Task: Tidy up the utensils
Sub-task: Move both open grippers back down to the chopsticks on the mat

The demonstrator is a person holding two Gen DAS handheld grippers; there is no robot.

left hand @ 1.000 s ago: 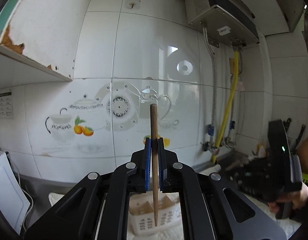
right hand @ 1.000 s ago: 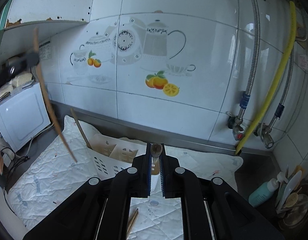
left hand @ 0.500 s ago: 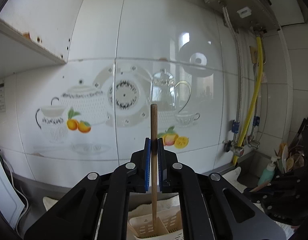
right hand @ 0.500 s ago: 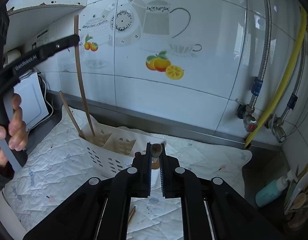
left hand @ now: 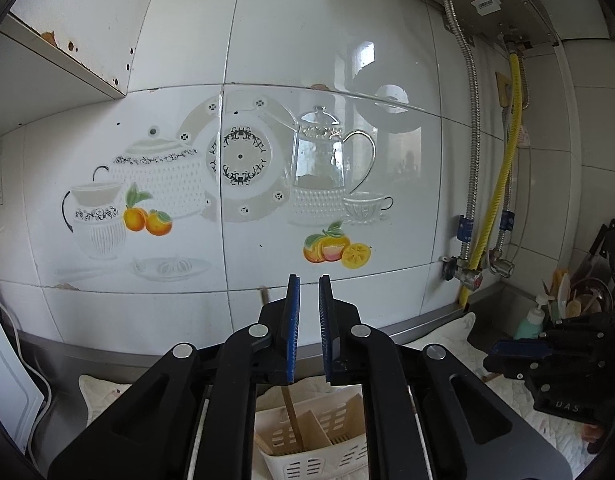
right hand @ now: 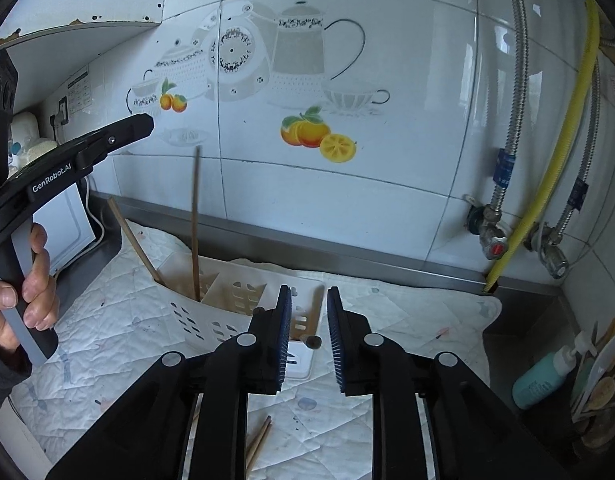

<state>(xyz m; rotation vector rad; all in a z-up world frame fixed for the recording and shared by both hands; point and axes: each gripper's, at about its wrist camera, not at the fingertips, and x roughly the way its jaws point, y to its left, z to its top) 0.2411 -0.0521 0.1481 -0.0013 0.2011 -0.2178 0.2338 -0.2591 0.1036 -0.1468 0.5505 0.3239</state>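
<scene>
A white slotted utensil caddy (right hand: pixel 227 312) stands on a quilted white mat. It also shows in the left wrist view (left hand: pixel 315 440), below my left gripper (left hand: pixel 308 328), which is open and empty. A brown chopstick (right hand: pixel 195 224) stands upright in the caddy's left compartment, and it shows in the left wrist view (left hand: pixel 291 420) too. A second chopstick (right hand: pixel 133 240) leans out to the left. My right gripper (right hand: pixel 307 336) is open and empty above a wooden slotted spatula (right hand: pixel 307 320) resting in the caddy's right end. Two more chopsticks (right hand: pixel 259 440) lie on the mat.
A tiled wall with teapot and fruit prints is close behind. Gas pipes and valves (right hand: pixel 507 220) hang at the right. A teal soap bottle (right hand: pixel 543 376) and a holder of utensils (right hand: pixel 603 376) stand at the far right. A white appliance (right hand: pixel 67 224) sits at the left.
My left gripper opened and let go of the chopstick, which now stands in the caddy. My right gripper opened and released the wooden spatula into the caddy's right end.
</scene>
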